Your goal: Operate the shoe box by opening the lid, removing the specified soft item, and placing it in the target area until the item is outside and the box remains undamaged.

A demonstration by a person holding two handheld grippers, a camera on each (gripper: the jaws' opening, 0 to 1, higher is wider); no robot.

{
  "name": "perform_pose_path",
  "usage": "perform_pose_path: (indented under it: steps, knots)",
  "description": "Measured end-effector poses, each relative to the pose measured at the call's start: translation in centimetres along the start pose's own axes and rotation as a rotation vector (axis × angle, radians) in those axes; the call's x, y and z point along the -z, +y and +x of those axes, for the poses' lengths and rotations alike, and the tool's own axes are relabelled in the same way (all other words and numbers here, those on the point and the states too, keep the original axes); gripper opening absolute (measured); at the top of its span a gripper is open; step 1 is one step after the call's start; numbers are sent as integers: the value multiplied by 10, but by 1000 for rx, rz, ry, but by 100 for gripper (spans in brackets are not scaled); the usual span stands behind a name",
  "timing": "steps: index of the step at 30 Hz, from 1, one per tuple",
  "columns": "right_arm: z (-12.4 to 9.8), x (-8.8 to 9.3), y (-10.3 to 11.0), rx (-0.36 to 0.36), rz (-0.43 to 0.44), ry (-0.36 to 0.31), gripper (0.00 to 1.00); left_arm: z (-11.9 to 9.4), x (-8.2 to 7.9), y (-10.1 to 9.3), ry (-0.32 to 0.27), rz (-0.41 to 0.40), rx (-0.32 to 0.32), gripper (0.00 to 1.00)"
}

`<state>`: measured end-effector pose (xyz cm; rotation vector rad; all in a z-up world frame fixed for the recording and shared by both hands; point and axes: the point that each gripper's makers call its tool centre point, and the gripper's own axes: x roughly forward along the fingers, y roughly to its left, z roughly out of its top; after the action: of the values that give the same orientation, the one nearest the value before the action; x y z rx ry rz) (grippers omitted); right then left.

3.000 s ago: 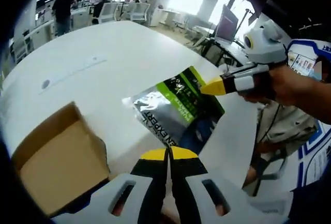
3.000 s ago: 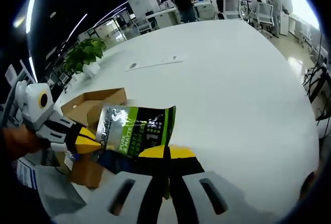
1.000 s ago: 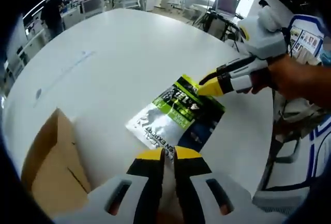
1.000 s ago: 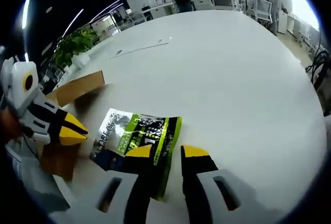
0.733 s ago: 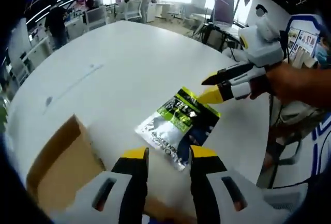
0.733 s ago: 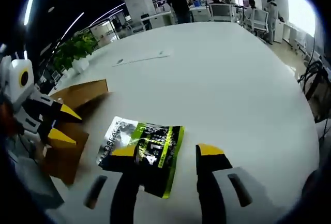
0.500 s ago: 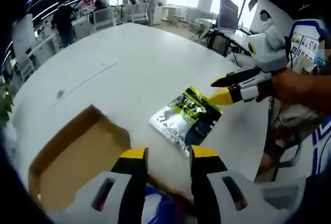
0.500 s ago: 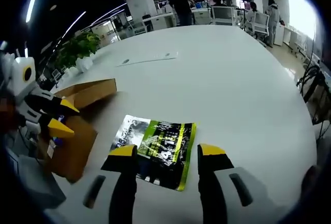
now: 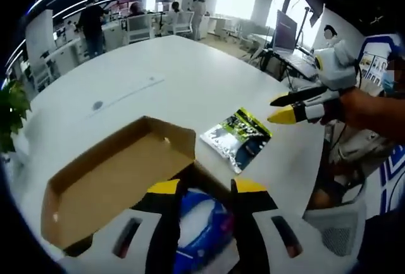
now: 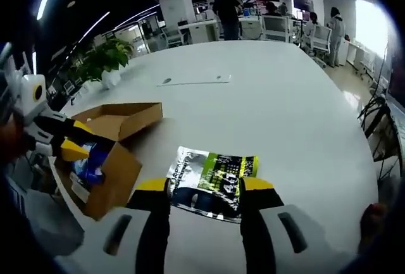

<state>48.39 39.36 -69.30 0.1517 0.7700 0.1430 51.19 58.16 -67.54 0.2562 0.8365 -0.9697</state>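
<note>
**Pouch out on the table, box open: the task looks all but done**

The shoe box (image 10: 104,160) sits near one edge of the white table (image 10: 285,90), its lid (image 9: 107,179) thrown back and lying flat beside it; a blue item (image 9: 199,226) rests inside the box, what it is I cannot tell. The green-and-silver pouch (image 10: 212,176) lies flat on the table just beside the box, touching neither tool; it is outside, so removal and placing look complete, if that spot is the target area. The right gripper (image 10: 202,188) hovers above the pouch with jaws spread and nothing between them; the left gripper (image 9: 199,188) hangs over the box, jaws likewise parted and empty. The cardboard shows no tear or crush; little seems left beyond drawing both tools clear.
</note>
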Motion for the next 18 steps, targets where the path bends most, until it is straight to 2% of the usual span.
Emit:
perform_pose_path:
  steps: [7,13,18]
  knots:
    - [2,-5,38,-30,-27,-2,39,-28,21,22,-11,-39,-35,29]
    - [7,-8,66,-54,-51,4,39,-51,46,41,-1,-76,-67,30]
    - [9,-8,86,-73,-66,7,38,-64,56,51,-5,-90,-85,30]
